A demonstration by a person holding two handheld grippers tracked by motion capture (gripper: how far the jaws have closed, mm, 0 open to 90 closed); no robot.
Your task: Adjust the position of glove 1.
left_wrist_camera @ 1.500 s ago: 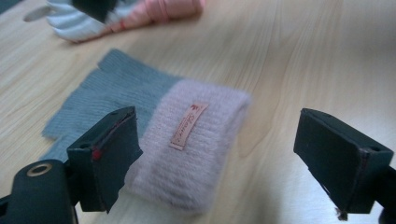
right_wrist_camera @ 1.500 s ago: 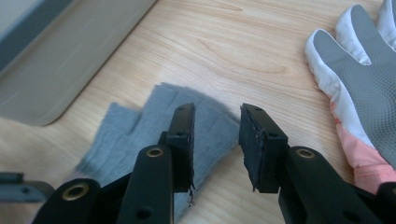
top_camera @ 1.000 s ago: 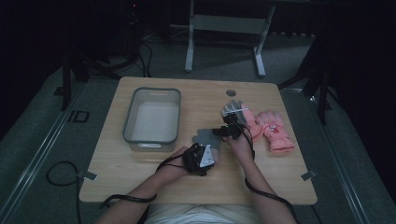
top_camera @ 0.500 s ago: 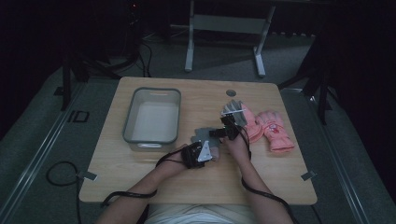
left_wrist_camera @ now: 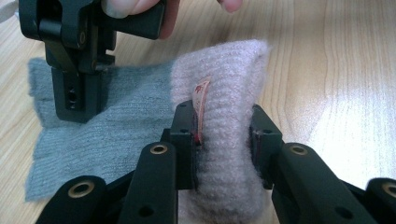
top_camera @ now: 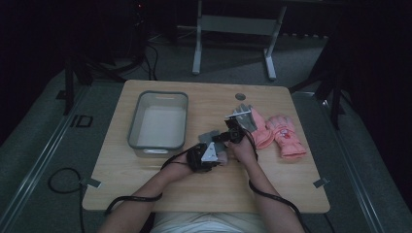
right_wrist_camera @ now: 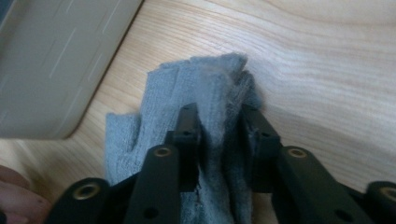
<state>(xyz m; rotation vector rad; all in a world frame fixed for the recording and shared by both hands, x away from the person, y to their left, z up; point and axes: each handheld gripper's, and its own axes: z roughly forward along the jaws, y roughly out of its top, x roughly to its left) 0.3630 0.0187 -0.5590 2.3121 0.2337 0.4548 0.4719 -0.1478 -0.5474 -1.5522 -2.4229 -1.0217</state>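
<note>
Left gripper (left_wrist_camera: 223, 140): its jaws are closing almost fully on the pale pink cuff (left_wrist_camera: 224, 93) of a grey knitted glove (left_wrist_camera: 116, 121), the cuff standing up between them with a small red tag (left_wrist_camera: 201, 100) at the inner jaw; right gripper (right_wrist_camera: 219, 135): its jaws are pinching a bunched fold of the same glove's grey finger end. The glove is lying on the wooden table (top_camera: 160, 189), just right of the grey bin (top_camera: 158, 121), while a pair of pink gloves (top_camera: 279, 133) is resting well to the right, beyond the person's hands
</note>
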